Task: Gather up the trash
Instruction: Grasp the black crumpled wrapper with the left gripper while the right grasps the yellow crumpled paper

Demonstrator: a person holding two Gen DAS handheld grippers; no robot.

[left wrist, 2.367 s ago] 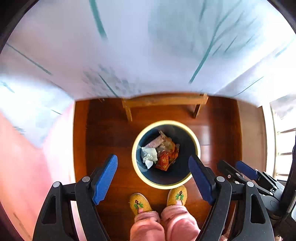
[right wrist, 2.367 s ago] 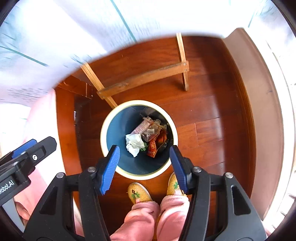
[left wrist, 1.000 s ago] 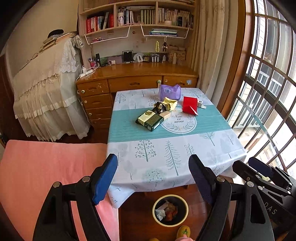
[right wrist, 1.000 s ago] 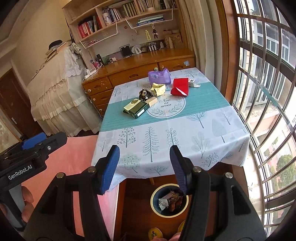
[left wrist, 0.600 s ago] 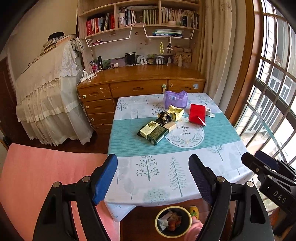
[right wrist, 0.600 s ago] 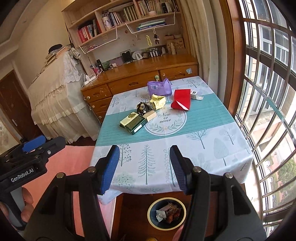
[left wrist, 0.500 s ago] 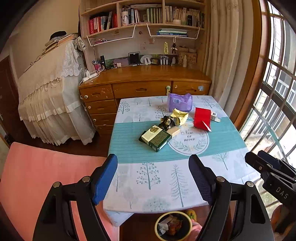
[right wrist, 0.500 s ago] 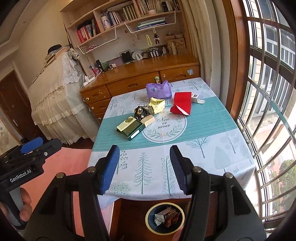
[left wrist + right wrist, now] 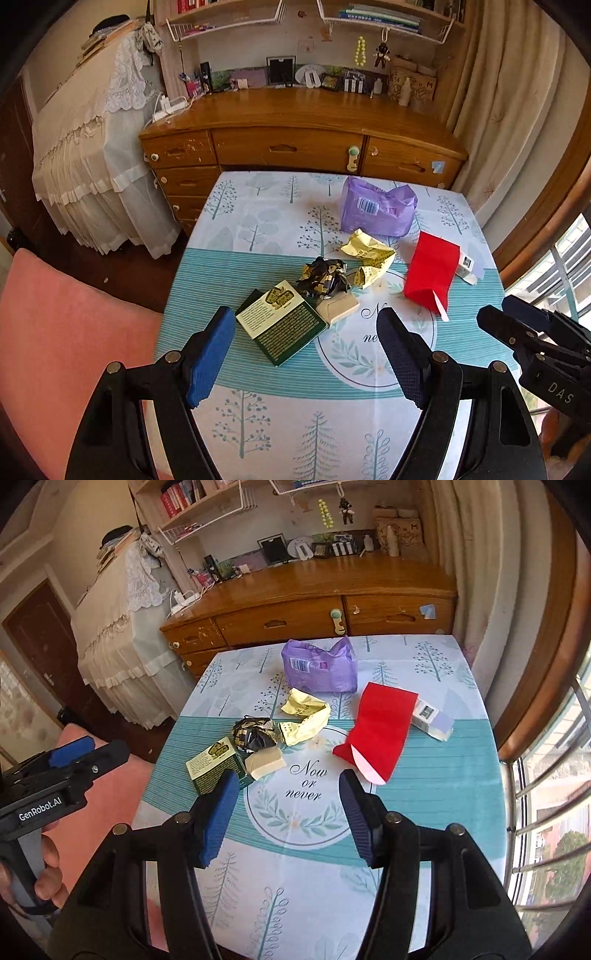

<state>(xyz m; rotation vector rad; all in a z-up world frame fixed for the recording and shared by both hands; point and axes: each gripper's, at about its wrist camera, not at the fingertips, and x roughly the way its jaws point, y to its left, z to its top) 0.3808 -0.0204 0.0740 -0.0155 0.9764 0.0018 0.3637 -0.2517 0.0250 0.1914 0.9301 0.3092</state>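
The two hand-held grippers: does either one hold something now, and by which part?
Nothing is held. The left hand-held gripper and the right hand-held gripper both stand open and empty above the table.

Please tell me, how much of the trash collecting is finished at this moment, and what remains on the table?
Nothing is in hand: the left gripper and right gripper are both open and empty above the table. Left to collect: the green box, black crumpled wrapper, yellow wrapper, red packet and purple bag. No bin shows now.

Wooden dresser (image 9: 295,144) with drawers behind tree-print tablecloth (image 9: 258,221); lace-draped furniture (image 9: 92,158) left.
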